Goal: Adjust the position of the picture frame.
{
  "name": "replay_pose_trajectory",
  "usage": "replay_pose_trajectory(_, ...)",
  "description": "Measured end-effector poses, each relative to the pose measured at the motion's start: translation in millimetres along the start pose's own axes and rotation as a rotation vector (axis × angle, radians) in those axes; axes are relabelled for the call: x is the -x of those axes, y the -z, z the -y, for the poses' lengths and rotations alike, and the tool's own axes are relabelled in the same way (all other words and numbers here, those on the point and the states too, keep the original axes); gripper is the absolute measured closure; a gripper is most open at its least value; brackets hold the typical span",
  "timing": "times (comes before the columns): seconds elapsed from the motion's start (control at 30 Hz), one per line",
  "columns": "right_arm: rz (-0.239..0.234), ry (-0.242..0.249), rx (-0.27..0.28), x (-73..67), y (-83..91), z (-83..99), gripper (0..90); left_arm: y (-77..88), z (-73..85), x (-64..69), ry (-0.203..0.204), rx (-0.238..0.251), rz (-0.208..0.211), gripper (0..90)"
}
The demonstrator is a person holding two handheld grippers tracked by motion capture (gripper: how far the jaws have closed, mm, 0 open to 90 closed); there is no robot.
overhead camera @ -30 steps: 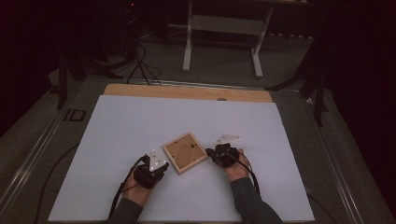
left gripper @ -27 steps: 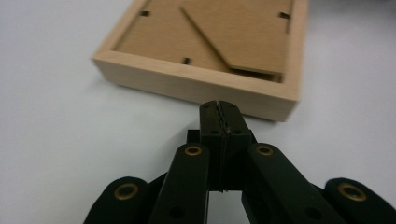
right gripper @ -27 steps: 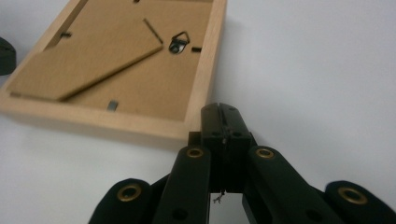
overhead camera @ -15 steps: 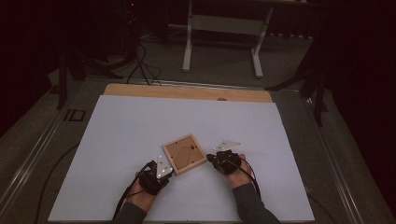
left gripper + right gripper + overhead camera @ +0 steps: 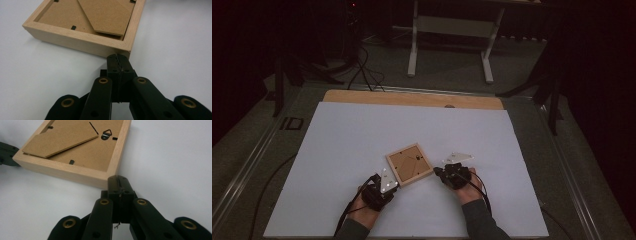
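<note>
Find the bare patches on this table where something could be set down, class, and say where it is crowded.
The white table sheet is bare between the wooden frame and the far wooden strip, and out to both side edges. It is crowded only near the front: the shut left gripper and shut right gripper each meet a corner of the frame.

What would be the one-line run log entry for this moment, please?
left claw: shut, tip at frame corner | right claw: shut, tip at opposite corner | picture frame: face down on white table, nothing gripped
</note>
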State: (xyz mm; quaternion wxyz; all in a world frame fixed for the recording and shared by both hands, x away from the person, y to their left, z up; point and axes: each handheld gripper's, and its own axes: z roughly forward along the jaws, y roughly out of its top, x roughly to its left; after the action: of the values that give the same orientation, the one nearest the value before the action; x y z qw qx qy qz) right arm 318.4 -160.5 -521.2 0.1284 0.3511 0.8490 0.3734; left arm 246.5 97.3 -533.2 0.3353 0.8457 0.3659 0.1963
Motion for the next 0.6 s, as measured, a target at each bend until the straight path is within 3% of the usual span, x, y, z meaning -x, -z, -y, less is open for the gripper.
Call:
replay_pose_trajectory(0.13, -0.006, -0.001, 0.007, -2.6, -0.3, -0.9, 89.9, -1.5, -1.2, -6.2, 0.023, -0.003, -0.007, 89.6)
replay_pose_trajectory(0.17, -0.035, -0.003, 0.014, -3.2, -0.6, -1.4, 89.9, -2.2, -1.9, -7.4, 0.028, 0.007, 0.009, 89.6)
replay_pose_trajectory(0.2, -0.095, -0.014, 0.023, -6.0, -2.6, -1.9, 89.9, -3.6, -3.8, -6.6, 0.017, 0.011, 0.012, 89.6)
replay_pose_trajectory(0.23, -0.084, 0.023, 0.008, -14.9, -7.9, -3.3, 89.9, -5.2, -5.4, -4.7, 0.004, 0.009, -0.008, 89.6)
replay_pose_trajectory(0.27, -0.027, 0.080, -0.010, -23.6, -11.3, -5.4, 89.9, -6.2, -6.6, -4.0, 0.004, 0.004, -0.014, 89.5)
replay_pose_trajectory(0.3, -0.009, 0.110, -0.026, -28.5, -14.3, -7.4, 89.9, -7.7, -7.4, -3.6, 0.015, 0.000, -0.019, 89.5)
replay_pose_trajectory(0.43, -0.009, 0.145, -0.043, -39.1, -23.0, -9.1, 89.9, -8.5, -6.7, -7.8, 0.019, -0.003, -0.025, 89.4)
replay_pose_trajectory(0.6, 0.012, 0.100, -0.016, -24.4, -13.7, -10.2, 89.9, -4.2, -7.8, -10.5, 0.049, 0.011, -0.026, 89.2)
